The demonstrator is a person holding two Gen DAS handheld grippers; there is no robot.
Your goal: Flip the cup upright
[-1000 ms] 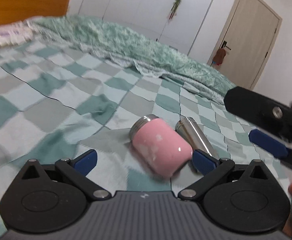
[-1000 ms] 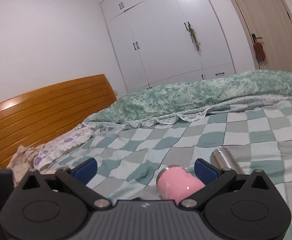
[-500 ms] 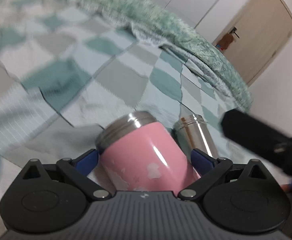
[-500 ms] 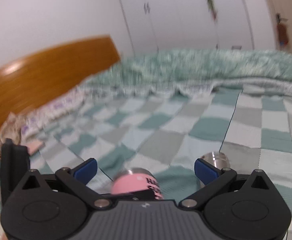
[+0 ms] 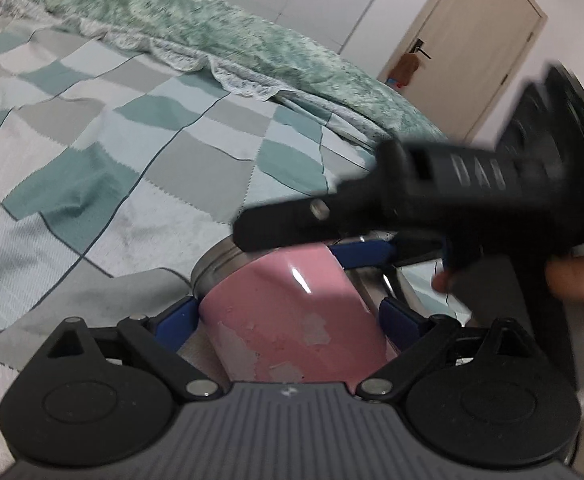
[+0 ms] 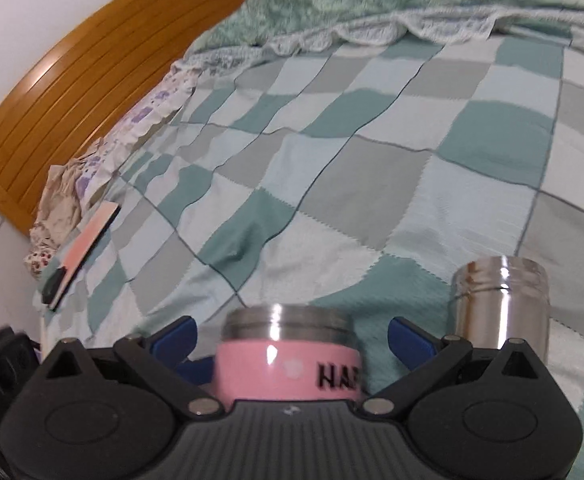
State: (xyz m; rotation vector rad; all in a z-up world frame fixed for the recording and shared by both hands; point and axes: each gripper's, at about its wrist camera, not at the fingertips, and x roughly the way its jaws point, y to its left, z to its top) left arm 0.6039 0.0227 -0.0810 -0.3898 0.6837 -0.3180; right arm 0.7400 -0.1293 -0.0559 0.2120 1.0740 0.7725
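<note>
A pink cup (image 5: 292,308) with a steel rim lies on its side on the checked bedspread, rim pointing away. My left gripper (image 5: 287,314) is open, its blue fingers on either side of the cup's body, the left one close to it. My right gripper (image 6: 289,340) is open and comes over the cup from the right; its black body (image 5: 432,196) shows in the left wrist view. In the right wrist view the pink cup (image 6: 287,364) sits between the blue fingers with gaps on both sides.
A steel flask (image 6: 502,308) lies just right of the cup. A flat pink and black object (image 6: 79,252) lies at the bed's left edge by the wooden headboard (image 6: 91,76). A crumpled green quilt (image 5: 211,28) lies at the back, a door (image 5: 472,44) beyond.
Both grippers have moved in on the pink cup. The left one now straddles its body; the right one has swung over it from the right.
</note>
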